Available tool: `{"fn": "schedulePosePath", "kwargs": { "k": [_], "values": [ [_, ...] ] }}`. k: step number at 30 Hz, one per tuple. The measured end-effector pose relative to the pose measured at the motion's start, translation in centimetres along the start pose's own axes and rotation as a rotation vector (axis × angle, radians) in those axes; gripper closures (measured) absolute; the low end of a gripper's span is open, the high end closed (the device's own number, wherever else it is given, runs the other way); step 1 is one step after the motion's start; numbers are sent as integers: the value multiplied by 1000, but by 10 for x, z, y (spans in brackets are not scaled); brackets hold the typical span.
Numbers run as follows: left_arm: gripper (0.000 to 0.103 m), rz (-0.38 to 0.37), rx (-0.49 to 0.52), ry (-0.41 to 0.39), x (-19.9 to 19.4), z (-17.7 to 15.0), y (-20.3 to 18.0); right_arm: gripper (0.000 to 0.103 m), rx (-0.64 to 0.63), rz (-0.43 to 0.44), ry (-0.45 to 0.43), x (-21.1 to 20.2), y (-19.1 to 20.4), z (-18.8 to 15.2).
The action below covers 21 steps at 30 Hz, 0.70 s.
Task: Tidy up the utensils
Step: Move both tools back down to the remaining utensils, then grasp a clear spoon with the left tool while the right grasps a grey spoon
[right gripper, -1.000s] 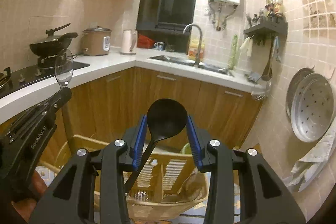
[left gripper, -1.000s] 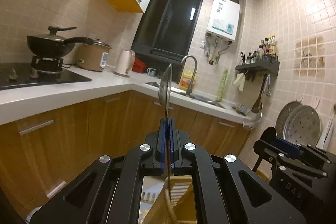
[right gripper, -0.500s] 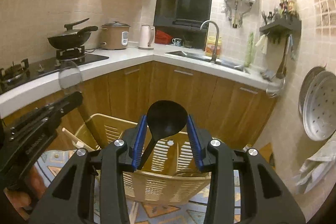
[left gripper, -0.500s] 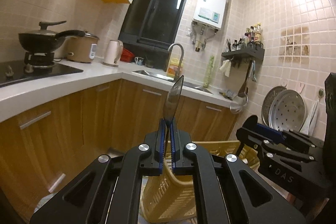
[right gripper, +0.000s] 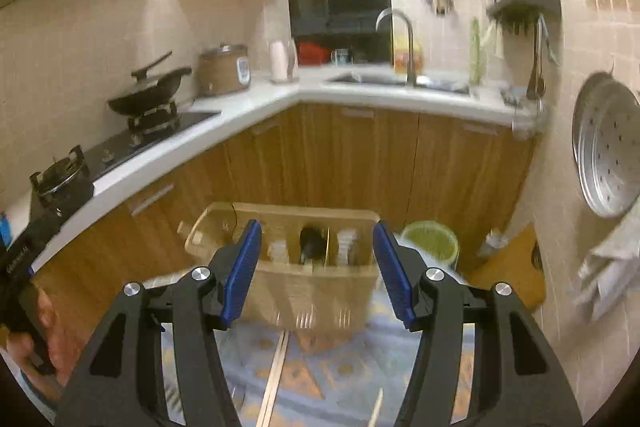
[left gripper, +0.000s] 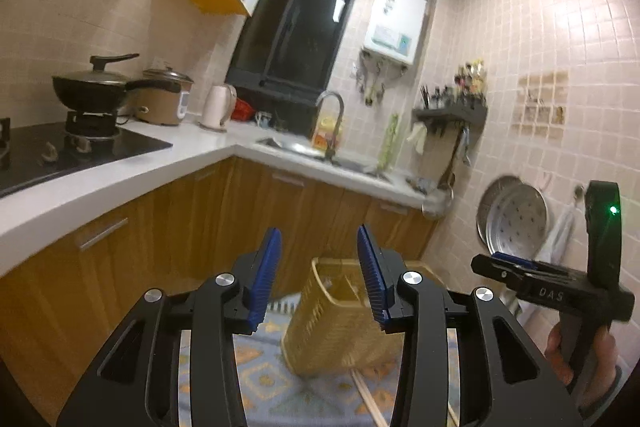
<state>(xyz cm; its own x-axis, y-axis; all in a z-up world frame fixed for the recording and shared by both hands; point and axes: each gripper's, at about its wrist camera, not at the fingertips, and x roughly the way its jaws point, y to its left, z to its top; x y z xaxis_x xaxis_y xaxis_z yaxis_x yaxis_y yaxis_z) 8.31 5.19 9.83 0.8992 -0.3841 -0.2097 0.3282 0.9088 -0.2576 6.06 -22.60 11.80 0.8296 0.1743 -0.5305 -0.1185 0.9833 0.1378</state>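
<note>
Opening both jaws, left gripper [left gripper: 318, 273] and right gripper [right gripper: 318, 269], nothing between them. Lifting clear of the near basket [right gripper: 320, 291], then reaching down for chopsticks [right gripper: 276, 379].

Two handheld black claws with blue finger pads

The left claw [left gripper: 318, 275] has a matte black frame with triangular cut-outs in its arms, four round silver screw heads across the linkage, and ribbed blue pads [left gripper: 264, 277] lining the inner faces of its fingers. The right claw [right gripper: 318, 273] is built the same way, with matching silver screws and blue pads [right gripper: 242, 267]. Seen from the side in the left wrist view, its black body carries pale lettering reading "DAS", and a small green light glows on the upright black piece behind it.
</note>
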Motion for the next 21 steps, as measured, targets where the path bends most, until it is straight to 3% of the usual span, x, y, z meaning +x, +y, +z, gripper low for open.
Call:
{"fn": "schedulePosePath", "kwargs": {
  "k": [4, 6, 8, 14, 18, 21],
  "values": [
    [63, -22, 41, 208, -3, -8, -13, 49, -18, 27, 232, 1, -4, -24],
    [62, -47, 41, 357, 7, -24, -20, 49, -4, 47, 338, 11, -9, -41],
    [62, -62, 47, 509, 23, -48, -26, 49, 22, 80, 426, 21, -16, -59],
    [62, -37, 112, 789, 59, -121, -43, 51, 149, 168, 666, 52, -43, -119],
    [63, -46, 97, 877, 67, -152, -45, 66, 192, 231, 764, 59, -44, -154],
    [63, -39, 112, 898, 70, -163, -48, 66, 165, 221, 784, 57, -38, -166]
  ]
}}
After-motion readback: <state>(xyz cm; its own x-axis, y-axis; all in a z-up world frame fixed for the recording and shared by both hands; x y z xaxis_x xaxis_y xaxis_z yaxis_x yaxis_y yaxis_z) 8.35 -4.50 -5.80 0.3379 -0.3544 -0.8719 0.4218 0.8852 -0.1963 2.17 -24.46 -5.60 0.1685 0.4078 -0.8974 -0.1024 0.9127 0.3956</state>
